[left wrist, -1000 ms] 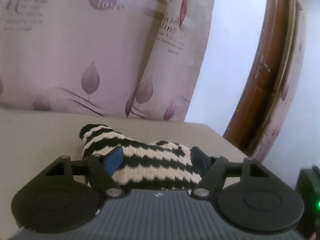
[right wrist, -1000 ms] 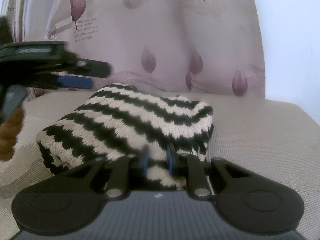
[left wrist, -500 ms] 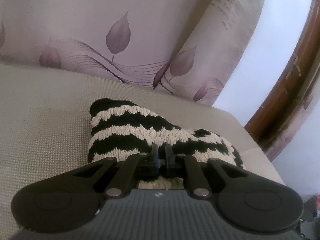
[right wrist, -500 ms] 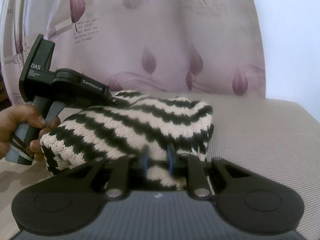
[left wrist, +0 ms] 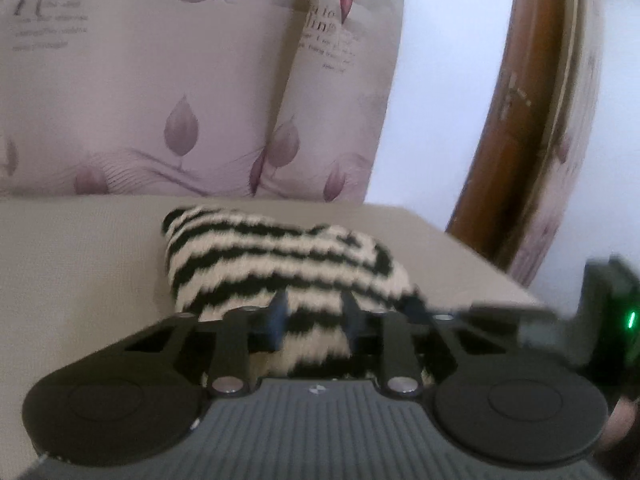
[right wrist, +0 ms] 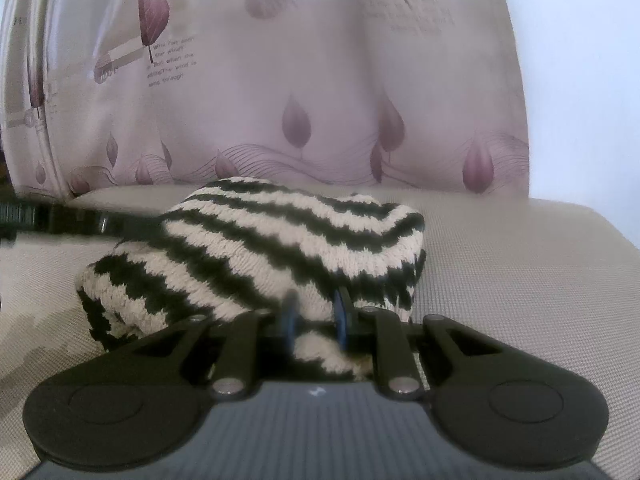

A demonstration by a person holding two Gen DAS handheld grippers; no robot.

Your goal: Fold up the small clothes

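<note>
Left claw point(left wrist: 314, 316) is opening its jaws, a bulge of the striped knit point(left wrist: 280, 264) sitting between them at the near edge — whether the pads are pressing on it is hard to tell through the blur. Right claw point(right wrist: 316, 316) is nearly closed and pinching a fold of the same knit at its near edge. The black-and-cream garment point(right wrist: 280, 248) is lying bunched on the beige cushioned surface point(right wrist: 520, 280), directly ahead of both claws and touching each. Its long axis is running across the claws' line of sight, one claw at each end. In the right wrist view the left claw's finger point(right wrist: 80, 220) is reaching in level from the left. Judging by this, the right claw is anchoring while the left is freeing itself — the fold likely turns on that pinned end.
</note>
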